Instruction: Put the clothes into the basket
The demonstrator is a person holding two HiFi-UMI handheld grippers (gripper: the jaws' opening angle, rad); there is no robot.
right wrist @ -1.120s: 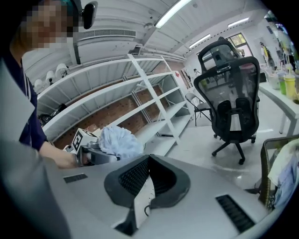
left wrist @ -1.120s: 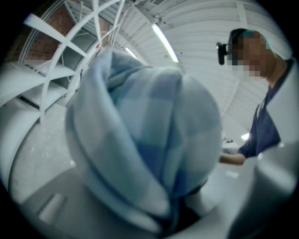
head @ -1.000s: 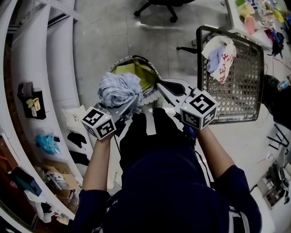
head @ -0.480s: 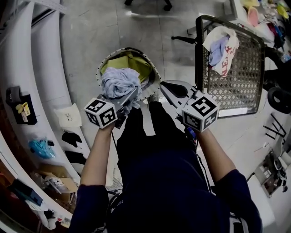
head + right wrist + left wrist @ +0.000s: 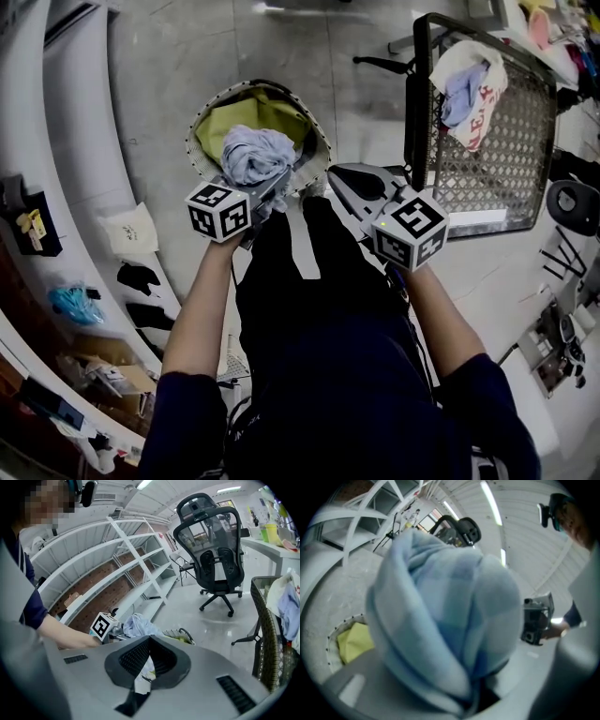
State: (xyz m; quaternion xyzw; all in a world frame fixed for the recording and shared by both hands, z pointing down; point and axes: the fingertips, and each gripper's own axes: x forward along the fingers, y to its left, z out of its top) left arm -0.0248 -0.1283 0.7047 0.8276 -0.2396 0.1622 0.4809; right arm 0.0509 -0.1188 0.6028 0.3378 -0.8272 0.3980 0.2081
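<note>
The blue cloth (image 5: 255,155) is a rumpled bundle clamped in the left gripper (image 5: 265,194), whose jaws stand partly apart around it. In the left gripper view the bundle (image 5: 445,620) fills most of the frame and covers the jaw tips. In the head view it shows over the near side of the basket (image 5: 194,141), a round one standing on the floor (image 5: 169,75) with a yellow-green cloth (image 5: 234,117) inside. The right gripper (image 5: 336,175) is just right of the basket with its jaws closed tip to tip and nothing between them, as the right gripper view shows (image 5: 149,641). Further right stands a woven chair (image 5: 497,159) with more clothes (image 5: 469,80) draped over its top edge. An office chair (image 5: 218,550) and white shelves (image 5: 117,569) stand beyond.
</note>
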